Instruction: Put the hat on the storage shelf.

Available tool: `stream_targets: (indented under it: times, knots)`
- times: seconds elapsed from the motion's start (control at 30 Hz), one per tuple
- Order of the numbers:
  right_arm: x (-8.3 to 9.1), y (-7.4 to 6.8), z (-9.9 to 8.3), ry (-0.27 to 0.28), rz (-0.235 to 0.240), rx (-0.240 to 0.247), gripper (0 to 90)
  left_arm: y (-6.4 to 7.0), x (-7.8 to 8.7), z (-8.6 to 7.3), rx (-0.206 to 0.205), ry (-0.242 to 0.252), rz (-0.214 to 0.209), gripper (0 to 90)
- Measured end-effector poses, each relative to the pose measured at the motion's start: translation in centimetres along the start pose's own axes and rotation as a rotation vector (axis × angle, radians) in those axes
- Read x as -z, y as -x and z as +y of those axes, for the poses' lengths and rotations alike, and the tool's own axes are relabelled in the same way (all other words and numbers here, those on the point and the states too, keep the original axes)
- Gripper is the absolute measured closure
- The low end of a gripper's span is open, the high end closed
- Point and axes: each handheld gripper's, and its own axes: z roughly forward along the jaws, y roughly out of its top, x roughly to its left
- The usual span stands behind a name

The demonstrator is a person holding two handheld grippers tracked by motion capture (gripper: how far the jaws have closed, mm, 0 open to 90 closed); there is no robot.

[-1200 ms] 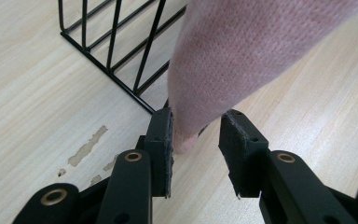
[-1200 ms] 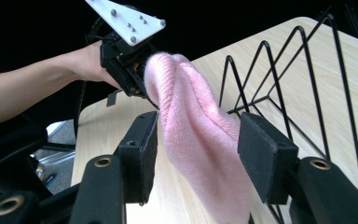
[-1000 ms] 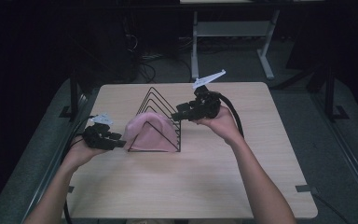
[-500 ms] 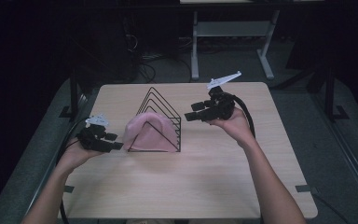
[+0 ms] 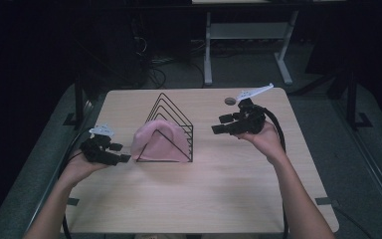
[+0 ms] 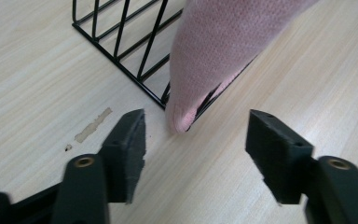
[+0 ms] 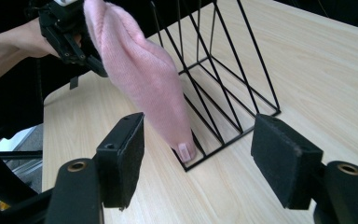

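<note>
A pink knitted cloth point(image 5: 158, 141) is draped over the front of a black wire triangular rack point(image 5: 171, 122) in the middle of the table. Its lower corner point(image 6: 182, 119) touches the wood just ahead of my left gripper point(image 6: 196, 140), which stands open and empty at the rack's left end point(image 5: 110, 153). My right gripper point(image 5: 219, 125) is held above the table to the right of the rack, open and empty. In the right gripper view the cloth point(image 7: 140, 70) hangs down the rack's wires point(image 7: 228, 74), with the left gripper point(image 7: 65, 28) behind it.
The light wooden table point(image 5: 204, 199) has wide bare room in front and to the right. A small dark round object point(image 5: 229, 101) lies near the far edge. A scrape mark point(image 6: 92, 125) shows on the wood. Dark floor, cables and a white stand lie beyond.
My right gripper has drawn back to the right, away from the rack. My left gripper has shifted slightly left and nearer. The cloth stays on the rack.
</note>
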Motion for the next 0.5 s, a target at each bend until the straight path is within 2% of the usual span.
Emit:
stream_targets:
  times: [0.27, 0.37, 0.4, 0.5]
  knots:
    - [0.9, 0.7, -1.4, 0.000, -0.019, -0.027, 32.9, 0.0, -0.2, -0.3, 0.029, 0.001, -0.005, 30.3]
    - [1.3, 0.9, -2.1, 0.005, -0.029, -0.036, 31.7, 0.1, -0.2, -0.4, 0.024, 0.001, -0.002, 29.0]
    - [1.4, 1.0, -2.3, 0.008, -0.033, -0.040, 31.4, 0.2, -0.3, -0.4, 0.036, 0.007, -0.006, 28.9]
    - [1.9, 1.3, -3.0, 0.009, -0.042, -0.054, 30.6, 0.3, -0.3, -0.6, 0.027, 0.006, -0.004, 28.8]
